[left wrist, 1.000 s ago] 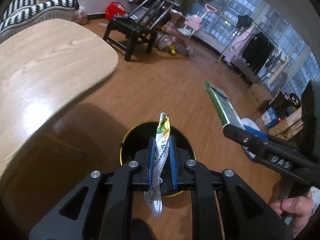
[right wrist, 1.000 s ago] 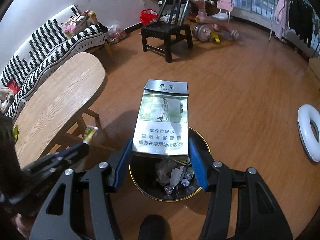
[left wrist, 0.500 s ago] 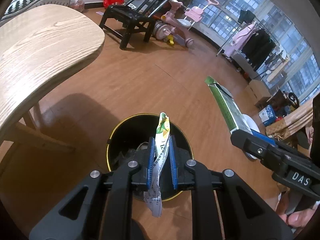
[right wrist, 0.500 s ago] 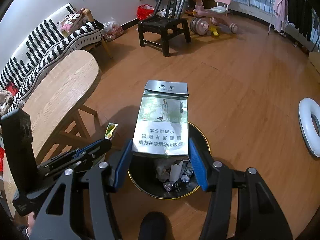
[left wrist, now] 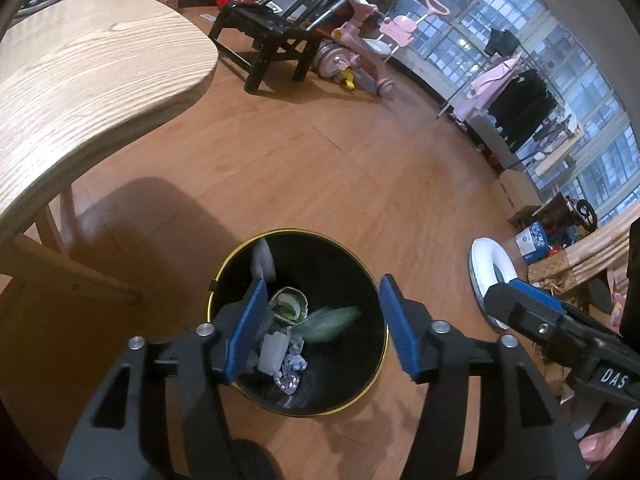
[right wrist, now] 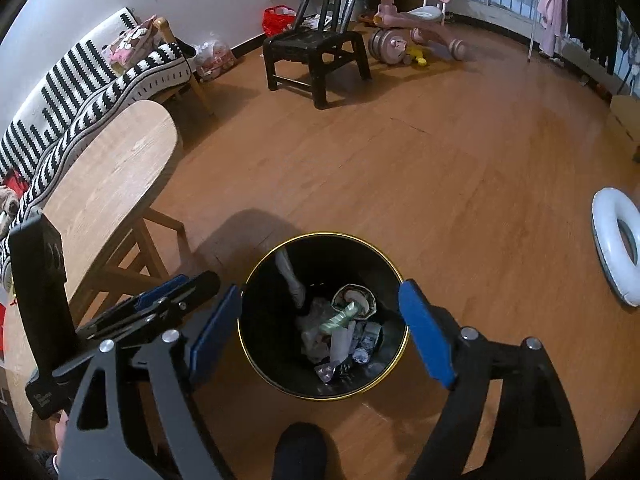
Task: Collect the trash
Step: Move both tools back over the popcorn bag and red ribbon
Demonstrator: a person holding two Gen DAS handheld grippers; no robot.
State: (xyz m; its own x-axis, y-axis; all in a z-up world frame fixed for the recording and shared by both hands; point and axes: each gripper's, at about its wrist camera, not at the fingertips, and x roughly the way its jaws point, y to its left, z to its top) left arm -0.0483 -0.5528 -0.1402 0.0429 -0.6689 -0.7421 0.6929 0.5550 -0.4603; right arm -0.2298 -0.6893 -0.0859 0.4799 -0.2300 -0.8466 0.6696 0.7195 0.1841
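Observation:
A black trash bin with a gold rim (left wrist: 362, 268) (right wrist: 386, 256) stands on the wooden floor, with several pieces of trash inside. A greenish carton (left wrist: 330, 320) (right wrist: 342, 316) lies blurred in the bin among wrappers. My left gripper (left wrist: 320, 328) is open and empty right above the bin. My right gripper (right wrist: 322, 334) is open and empty above the bin too. The right gripper also shows at the right of the left wrist view (left wrist: 556, 328), and the left gripper at the left of the right wrist view (right wrist: 160, 304).
A light wooden table (left wrist: 80, 80) (right wrist: 108, 176) stands left of the bin. A black chair (right wrist: 316, 44), pink ride-on toys (right wrist: 408, 28) and a striped sofa (right wrist: 92, 80) are further back. A white inflatable ring (right wrist: 616, 244) lies on the floor at right.
Both grippers opened above the bin. The snack wrapper left the left gripper and the green carton left the right gripper; both are now inside the bin.

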